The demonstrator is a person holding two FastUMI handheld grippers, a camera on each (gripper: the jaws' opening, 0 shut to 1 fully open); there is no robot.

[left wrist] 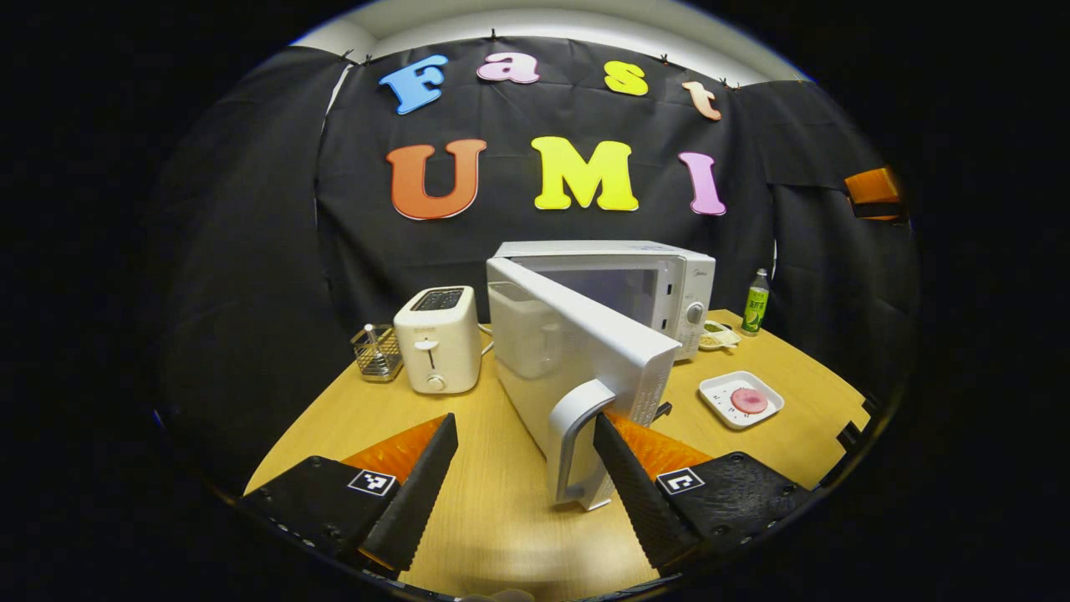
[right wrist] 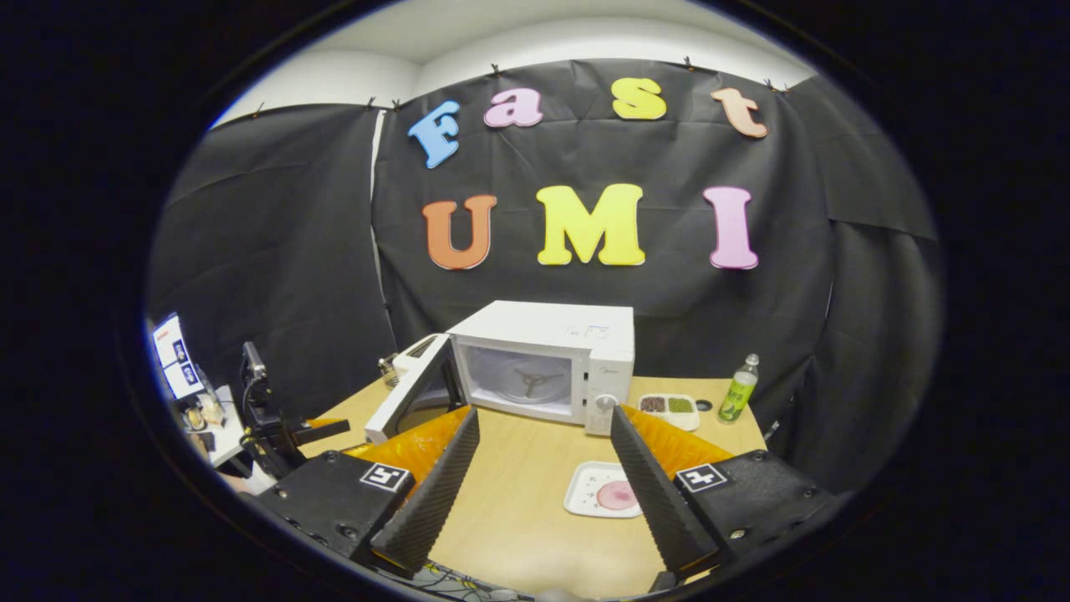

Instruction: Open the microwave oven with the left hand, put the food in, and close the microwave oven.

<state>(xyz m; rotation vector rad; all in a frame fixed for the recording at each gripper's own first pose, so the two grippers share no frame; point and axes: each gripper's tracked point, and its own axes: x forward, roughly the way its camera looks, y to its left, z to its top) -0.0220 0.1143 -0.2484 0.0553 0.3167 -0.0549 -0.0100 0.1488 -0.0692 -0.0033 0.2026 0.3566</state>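
Swing white microwave door fully wide by its curved handle; left gripper spread, unclamped; right gripper spread over pink food on white square plate.

Left gripper: jaws wide apart, held low over the light wooden counter, pointing at the white microwave oven's swung-out door. The door's white loop handle sits between the fingers, close against the right finger; left finger well clear of it, so no grip.

Right gripper: jaws also wide apart, hovering over the counter in front of the microwave, nothing between the fingers.
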